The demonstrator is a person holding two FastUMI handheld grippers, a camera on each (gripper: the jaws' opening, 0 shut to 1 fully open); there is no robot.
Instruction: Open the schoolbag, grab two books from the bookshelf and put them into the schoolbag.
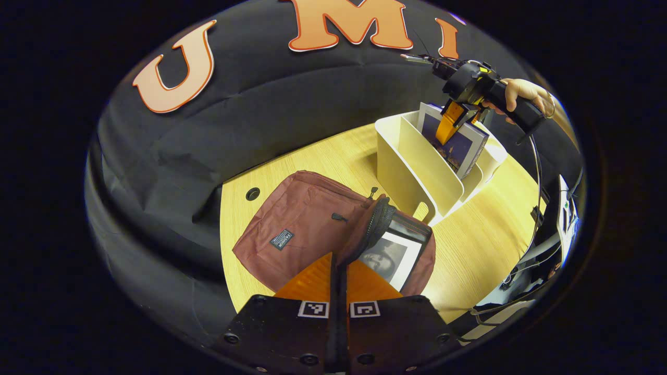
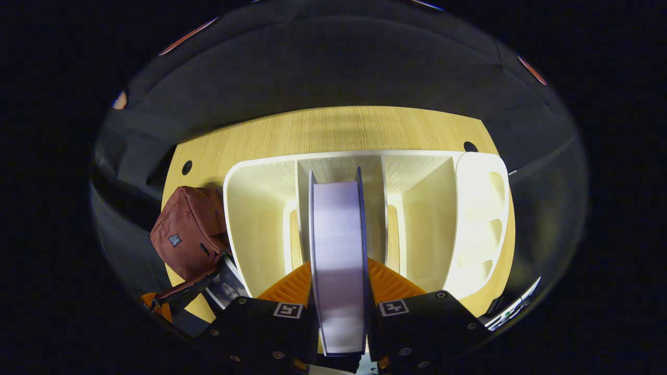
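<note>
Clamping the second book (image 2: 337, 260) upright in the bookshelf (image 1: 417, 172), your right hand-held gripper (image 2: 338, 291) must carry it toward the schoolbag (image 1: 307, 229), whose mouth your left hand-held gripper (image 1: 338, 276) pinches open near the counter's (image 1: 479, 245) front edge.

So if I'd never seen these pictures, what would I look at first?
Probably the thick book squeezed between the right tool's fingers, standing up in the middle slot of the cream bookshelf. Next, the dark red schoolbag lying open on the wooden table, with another book poking out of its mouth. The left tool pinches the bag's zipper edge.
</note>
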